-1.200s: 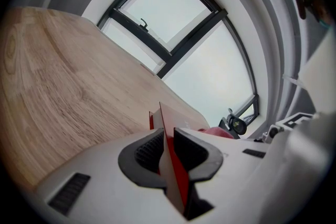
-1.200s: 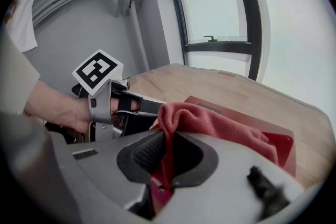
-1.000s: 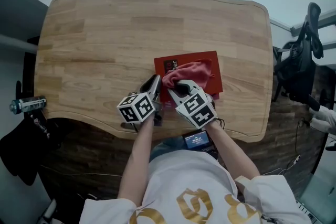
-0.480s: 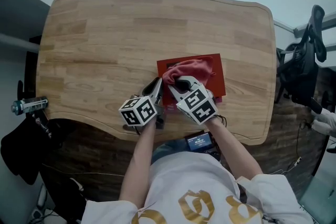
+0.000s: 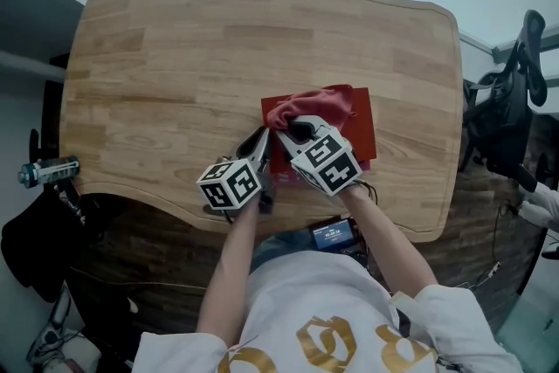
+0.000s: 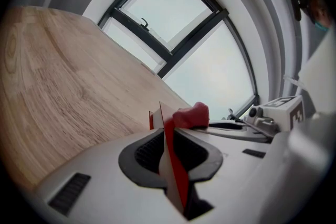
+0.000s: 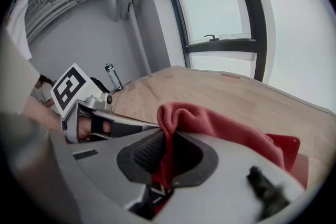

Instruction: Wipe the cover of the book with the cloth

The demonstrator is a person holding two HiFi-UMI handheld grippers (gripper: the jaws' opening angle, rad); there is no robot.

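Observation:
A red book [image 5: 360, 122] lies flat on the wooden table [image 5: 175, 65], near its front edge. My left gripper [image 5: 264, 153] is shut on the book's near left edge; in the left gripper view the red cover [image 6: 170, 160] stands clamped between the jaws. A pink-red cloth [image 5: 310, 107] is bunched on the cover. My right gripper [image 5: 293, 128] is shut on the cloth [image 7: 210, 123] and rests on the book's left part, right beside the left gripper.
An office chair [image 5: 507, 100] stands off the table's right side. A small bottle [image 5: 44, 172] sits at the far left, below the table edge. A phone-like screen [image 5: 330, 233] shows at my waist. Windows [image 7: 226, 13] lie beyond the table.
My right gripper slid the cloth leftwards across the cover, so the title near the book's left edge is now hidden. The left gripper kept its hold and place.

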